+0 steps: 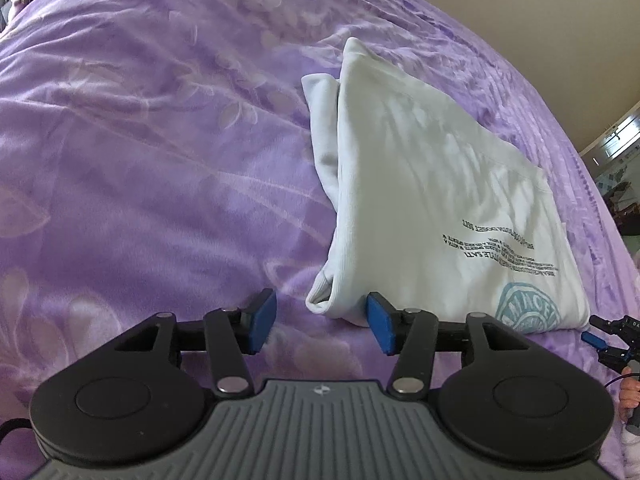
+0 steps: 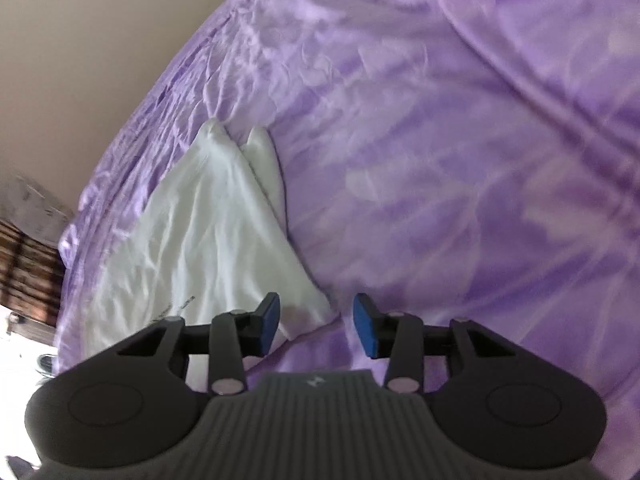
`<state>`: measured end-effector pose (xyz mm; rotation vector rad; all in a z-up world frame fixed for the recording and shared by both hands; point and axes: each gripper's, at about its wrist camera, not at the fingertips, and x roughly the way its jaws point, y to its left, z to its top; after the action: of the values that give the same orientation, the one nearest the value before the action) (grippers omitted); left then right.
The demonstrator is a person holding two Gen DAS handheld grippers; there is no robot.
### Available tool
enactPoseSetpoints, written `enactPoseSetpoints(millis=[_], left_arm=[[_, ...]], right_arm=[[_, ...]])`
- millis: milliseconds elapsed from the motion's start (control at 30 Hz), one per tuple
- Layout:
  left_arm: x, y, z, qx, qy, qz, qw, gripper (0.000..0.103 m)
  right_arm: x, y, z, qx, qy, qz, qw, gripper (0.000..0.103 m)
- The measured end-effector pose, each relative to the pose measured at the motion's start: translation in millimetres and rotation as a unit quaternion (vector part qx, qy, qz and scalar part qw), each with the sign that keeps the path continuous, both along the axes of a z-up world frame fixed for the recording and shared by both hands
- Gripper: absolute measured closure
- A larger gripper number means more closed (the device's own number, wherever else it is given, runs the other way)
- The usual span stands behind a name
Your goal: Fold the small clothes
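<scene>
a folded white t-shirt (image 1: 432, 184) lies on a purple floral bedspread (image 1: 152, 152), close to the edge of the bed that runs along the beige wall (image 1: 520, 20). black printed text and a pale teal round emblem sit at its near end, and a folded sleeve peeks out along its left side in the left wrist view. the left gripper (image 1: 322, 322) hangs over the shirt's near left corner with its jaws apart and nothing clamped; the blue pad (image 1: 380, 326) on the right sits just at the shirt's folded edge, though whether it touches the cloth is hard to say, and the other pad is over bare bedspread. the right gripper (image 2: 316, 322) is also spread, empty, with the shirt's (image 2: 200, 232) other near corner lying in the gap between its blue pads and not pinched. in the left wrist view the right gripper shows at the far right edge, just off the shirt's near right corner, with part of a hand (image 1: 630, 396) below it.
</scene>
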<state>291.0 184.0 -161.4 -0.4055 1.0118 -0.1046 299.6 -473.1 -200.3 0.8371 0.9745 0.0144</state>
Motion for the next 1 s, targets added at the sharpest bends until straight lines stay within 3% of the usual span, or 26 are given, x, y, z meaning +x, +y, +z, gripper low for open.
enactPoseSetpoints(millis=[33, 67, 100, 167, 233, 300, 367, 467, 533, 633, 733, 800, 900, 1000], left_arm=[[0, -4, 0, 0.013, -0.002, -0.002, 0.9999, 0.059], [0, -9, 1, 0.026, -0.003, -0.008, 0.9996, 0.079], [0, -14, 3, 0.037, -0.004, -0.016, 0.9992, 0.087], [0, -26, 11, 0.073, -0.009, -0.031, 0.9968, 0.091], [2, -35, 18, 0.111, -0.012, -0.054, 0.9922, 0.093], [5, -40, 22, 0.135, -0.008, -0.07, 0.9883, 0.093], [9, -41, 20, 0.148, 0.003, -0.078, 0.9859, 0.093], [10, -42, 12, 0.156, 0.018, -0.083, 0.984, 0.093], [9, -43, 11, 0.162, 0.021, -0.088, 0.9826, 0.093], [9, -45, 12, 0.181, 0.034, -0.103, 0.9775, 0.093], [7, -44, 10, 0.208, 0.061, -0.111, 0.9699, 0.095], [4, -41, 7, 0.236, 0.077, -0.113, 0.962, 0.097], [-1, -31, 13, 0.23, 0.083, -0.111, 0.9632, 0.097], [-7, -28, 30, 0.226, 0.065, -0.114, 0.9652, 0.092]], right_arm=[[1, 1, -4, 0.008, 0.001, -0.001, 1.0, 0.069], [2, 2, -7, 0.013, 0.0, 0.0, 1.0, 0.082], [2, 4, -7, 0.001, -0.002, 0.0, 1.0, 0.091], [4, 9, 2, -0.026, -0.014, 0.016, 0.999, 0.099], [6, 17, 24, -0.09, -0.04, 0.06, 0.993, 0.101], [9, 28, 49, -0.161, -0.072, 0.12, 0.977, 0.102], [15, 35, 59, -0.223, -0.075, 0.175, 0.956, 0.103], [22, 49, 35, -0.291, -0.029, 0.259, 0.921, 0.103], [22, 56, 18, -0.313, -0.01, 0.282, 0.907, 0.103], [20, 54, 16, -0.315, 0.0, 0.278, 0.908, 0.103], [17, 52, 16, -0.35, 0.023, 0.282, 0.893, 0.103], [14, 46, 18, -0.35, 0.026, 0.277, 0.895, 0.103], [2, 40, 26, -0.35, 0.021, 0.265, 0.898, 0.103], [-9, 48, 43, -0.358, 0.004, 0.265, 0.896, 0.101]])
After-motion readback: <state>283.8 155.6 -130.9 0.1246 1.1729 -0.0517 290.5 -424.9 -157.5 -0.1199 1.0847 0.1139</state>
